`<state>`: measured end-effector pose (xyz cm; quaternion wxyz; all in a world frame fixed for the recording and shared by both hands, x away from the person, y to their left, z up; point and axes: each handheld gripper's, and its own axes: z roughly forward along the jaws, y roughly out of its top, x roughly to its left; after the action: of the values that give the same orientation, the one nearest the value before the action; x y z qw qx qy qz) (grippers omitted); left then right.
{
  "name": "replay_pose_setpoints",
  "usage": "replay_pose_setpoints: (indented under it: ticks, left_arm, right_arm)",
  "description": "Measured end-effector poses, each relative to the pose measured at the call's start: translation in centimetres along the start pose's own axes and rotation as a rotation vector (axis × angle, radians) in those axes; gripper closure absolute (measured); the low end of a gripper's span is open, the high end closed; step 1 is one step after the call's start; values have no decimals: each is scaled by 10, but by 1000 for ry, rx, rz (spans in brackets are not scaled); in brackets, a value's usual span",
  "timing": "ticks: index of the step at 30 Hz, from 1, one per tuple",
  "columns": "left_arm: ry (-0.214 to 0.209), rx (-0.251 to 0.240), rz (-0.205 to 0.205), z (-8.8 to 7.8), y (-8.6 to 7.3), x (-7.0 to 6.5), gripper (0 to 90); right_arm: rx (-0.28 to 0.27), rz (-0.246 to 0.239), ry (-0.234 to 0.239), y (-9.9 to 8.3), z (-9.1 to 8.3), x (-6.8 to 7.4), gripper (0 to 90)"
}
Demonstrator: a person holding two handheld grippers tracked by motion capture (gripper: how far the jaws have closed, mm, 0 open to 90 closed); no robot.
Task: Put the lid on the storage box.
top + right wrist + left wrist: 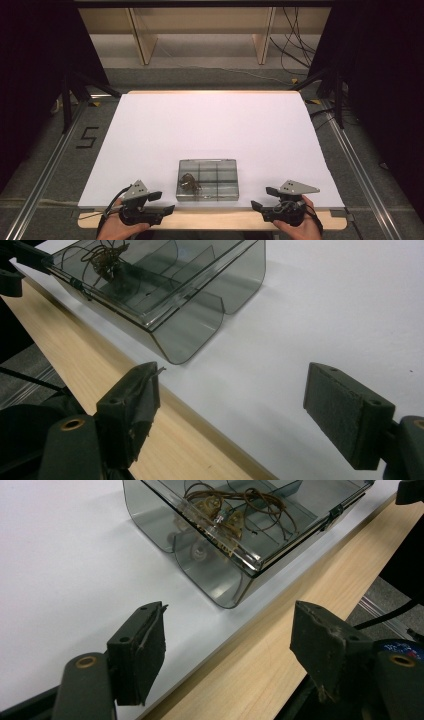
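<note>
My left tongs [161, 202] and right tongs [262, 198] gape empty beside the smoky clear-plastic compartment box [208, 180]. It looks light, rigid and slippery; I'd grip its end walls.

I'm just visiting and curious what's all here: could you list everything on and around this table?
Compartment box: one, smoky clear plastic, near edge of the table, between the two grippers.
Tangled wire bundle: one, brown, in the box's near-left compartment.
Table: one, white top with a pale wood front edge.
Shelf frame: one, pale wood, on the floor beyond the table.
Cables: several, black, on the floor far right.
Left gripper: one, black, near-left edge, jaws open, empty.
Right gripper: one, black, near-right edge, jaws open, empty.
</note>
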<state>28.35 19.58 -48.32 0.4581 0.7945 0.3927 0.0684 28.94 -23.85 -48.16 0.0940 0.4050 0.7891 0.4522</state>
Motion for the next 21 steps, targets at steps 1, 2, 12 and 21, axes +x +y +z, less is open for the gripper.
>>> replay_pose_setpoints:
  ticks: [1,2,12,21]
  left_arm:
    - [1,-1,1,0,0,0,292]
    - [4,9,13,-1,0,1,292]
    - [6,5,16,-1,-2,1,291]
    - [5,-2,14,0,-2,0,286]
  right_arm:
    - [15,0,-4,0,-3,0,232]
    - [17,56,4,-1,-2,5,226]
    - [27,41,-10,-7,-10,9,199]
    - [14,23,-28,-15,-18,12,196]
